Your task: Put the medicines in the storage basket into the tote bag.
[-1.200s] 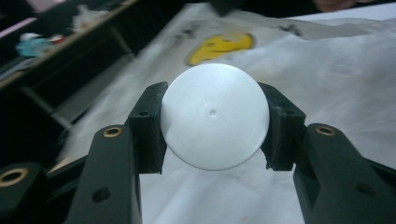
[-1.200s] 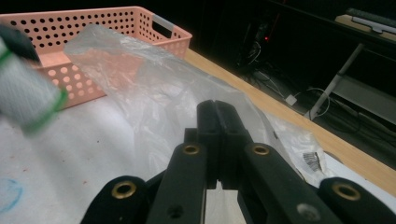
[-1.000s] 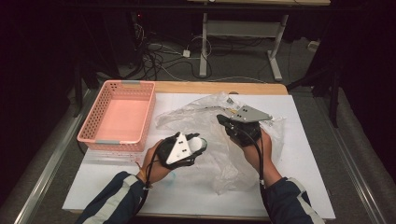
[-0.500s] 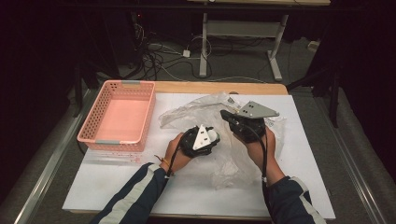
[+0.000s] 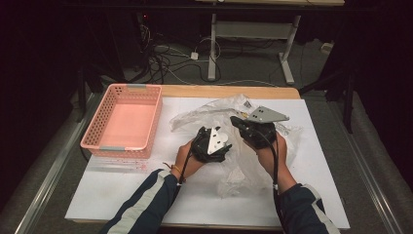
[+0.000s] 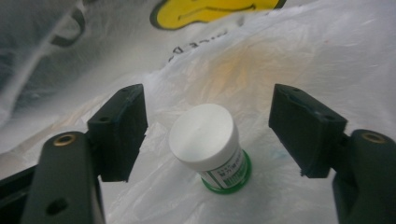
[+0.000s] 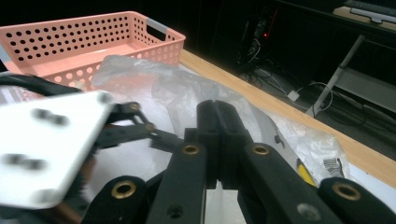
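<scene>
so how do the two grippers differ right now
The left gripper has its jaws wide apart, just opened further, astride a small white-capped jar without touching it. The right gripper has its jaws pressed shut, seemingly pinching the plastic bag. Both are black and work over that bag.

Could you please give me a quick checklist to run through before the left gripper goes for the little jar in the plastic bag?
1. Left gripper open wider than the jar; its jaws have just been opening: ok.
2. Jar centred between the jaws, neither pad touching: ok.
3. Jar upright: not ok, it leans.
4. Right gripper shut on the plastic bag to hold it: shut, but grip on the bag cannot tell.
5. Bag film out of the jaws' path: cannot tell.
6. Pink basket free for a drop: ok.
</scene>
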A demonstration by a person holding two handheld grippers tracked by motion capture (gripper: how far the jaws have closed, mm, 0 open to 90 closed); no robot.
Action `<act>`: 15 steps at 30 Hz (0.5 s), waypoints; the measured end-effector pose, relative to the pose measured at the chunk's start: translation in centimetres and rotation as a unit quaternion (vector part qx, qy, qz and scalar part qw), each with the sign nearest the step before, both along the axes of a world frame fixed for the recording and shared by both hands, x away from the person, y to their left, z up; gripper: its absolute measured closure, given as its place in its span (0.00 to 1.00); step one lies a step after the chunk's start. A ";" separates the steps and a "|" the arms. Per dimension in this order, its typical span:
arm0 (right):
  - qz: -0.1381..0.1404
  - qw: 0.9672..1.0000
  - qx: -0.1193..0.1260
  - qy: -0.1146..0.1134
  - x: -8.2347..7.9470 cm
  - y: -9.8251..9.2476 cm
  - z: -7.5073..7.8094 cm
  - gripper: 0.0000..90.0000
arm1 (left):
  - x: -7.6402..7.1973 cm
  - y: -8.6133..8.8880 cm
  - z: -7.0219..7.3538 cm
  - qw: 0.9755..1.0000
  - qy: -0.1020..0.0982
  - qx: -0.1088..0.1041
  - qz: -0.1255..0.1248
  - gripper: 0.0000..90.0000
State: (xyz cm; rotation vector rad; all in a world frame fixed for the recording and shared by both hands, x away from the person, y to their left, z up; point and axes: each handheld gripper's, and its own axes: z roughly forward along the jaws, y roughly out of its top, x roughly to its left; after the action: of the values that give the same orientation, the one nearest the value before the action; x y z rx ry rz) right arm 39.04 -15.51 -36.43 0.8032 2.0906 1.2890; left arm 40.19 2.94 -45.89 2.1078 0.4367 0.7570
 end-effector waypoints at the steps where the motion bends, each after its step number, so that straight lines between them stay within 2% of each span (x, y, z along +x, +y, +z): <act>1: -0.001 1.000 0.001 0.001 0.0 -0.1 0.0 1.00 | -0.4 0.2 0.3 1.000 -0.003 0.000 -0.006 0.30; 3: -0.001 1.000 -0.001 0.001 0.0 -0.1 0.0 1.00 | -1.6 0.8 0.8 1.000 -0.011 0.009 -0.021 0.30; 4: 0.001 1.000 -0.002 0.001 0.0 -0.2 0.0 1.00 | -2.4 1.2 1.1 0.999 -0.022 0.017 -0.027 0.30; 6: 0.002 1.000 -0.005 0.001 0.0 -0.2 0.0 1.00 | -4.0 2.3 1.6 0.997 -0.060 0.045 -0.032 0.30; 8: 0.001 1.000 -0.007 0.002 0.1 -0.3 -0.1 1.00 | -5.3 3.9 2.1 0.994 -0.085 0.055 -0.031 0.30; 10: -0.002 1.000 -0.004 0.009 0.4 -0.7 -0.3 1.00 | -6.2 5.8 2.8 0.995 -0.089 0.042 -0.021 0.30; 12: -0.002 1.000 -0.004 0.009 0.5 -0.8 -0.3 1.00 | -6.9 7.7 3.4 0.996 -0.089 0.020 -0.008 0.30; 14: 0.001 1.000 -0.013 0.013 0.5 -1.0 -0.5 1.00 | -7.2 9.4 3.7 0.994 -0.106 0.009 0.017 0.20; 15: 0.001 1.000 -0.013 0.013 0.5 -1.0 -0.5 1.00 | -7.0 10.1 3.8 0.994 -0.104 0.008 0.029 0.20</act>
State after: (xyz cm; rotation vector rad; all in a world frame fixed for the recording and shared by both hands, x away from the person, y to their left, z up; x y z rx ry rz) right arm 39.57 -16.49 -36.89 0.8102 2.1246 1.2579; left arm 33.17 13.08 -42.04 2.0130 0.3799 1.0047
